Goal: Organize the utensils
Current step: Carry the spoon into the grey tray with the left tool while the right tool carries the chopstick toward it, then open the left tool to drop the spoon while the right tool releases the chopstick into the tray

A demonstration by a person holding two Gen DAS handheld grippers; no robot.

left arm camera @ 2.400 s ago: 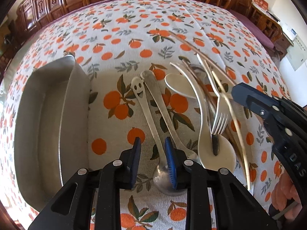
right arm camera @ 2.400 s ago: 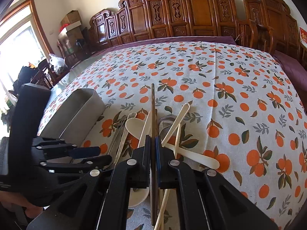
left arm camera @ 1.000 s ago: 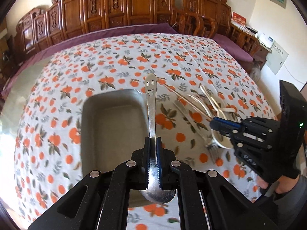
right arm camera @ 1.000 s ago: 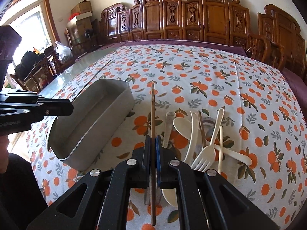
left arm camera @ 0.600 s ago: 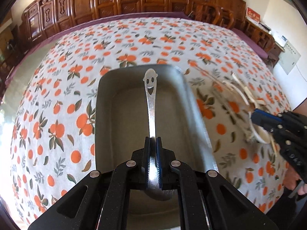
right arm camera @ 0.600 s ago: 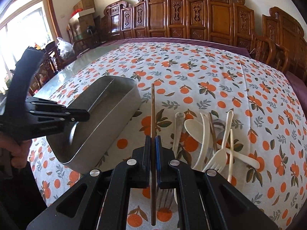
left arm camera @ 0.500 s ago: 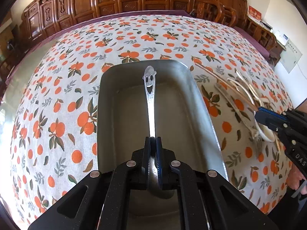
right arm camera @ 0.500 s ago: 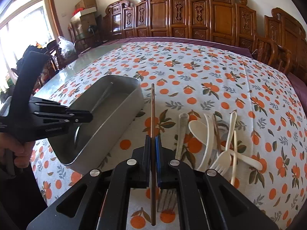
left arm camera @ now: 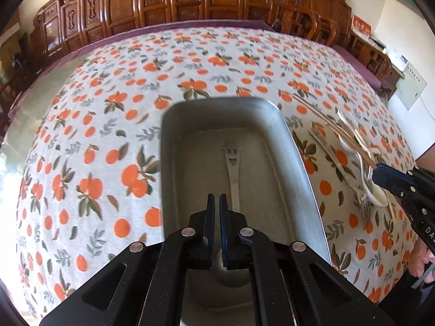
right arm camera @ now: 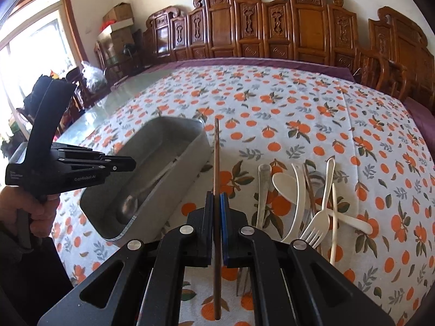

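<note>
A grey metal tray (left arm camera: 301, 157) sits on the orange-print tablecloth. A metal spoon with a smiley-face handle (left arm camera: 233, 168) lies flat inside it; it also shows in the right wrist view (right arm camera: 146, 190). My left gripper (left arm camera: 216, 212) hovers over the tray's near end, its jaws slightly apart and empty. My right gripper (right arm camera: 216, 206) is shut on a brown wooden chopstick (right arm camera: 216, 157) and holds it in the air just right of the tray (right arm camera: 174, 127). The left gripper also shows in the right wrist view (right arm camera: 127, 163).
A pile of cream plastic spoons (right arm camera: 285, 182), a fork (right arm camera: 316, 225), a metal utensil (right arm camera: 263, 190) and chopsticks lies on the cloth right of the tray. Carved wooden chairs (right arm camera: 272, 32) line the table's far edge. The cloth (left arm camera: 89, 141) left of the tray is bare.
My left gripper has let go of the smiley spoon, which now lies in the tray, and its jaws have parted a little. My right gripper still holds the chopstick, nearly in the same place.
</note>
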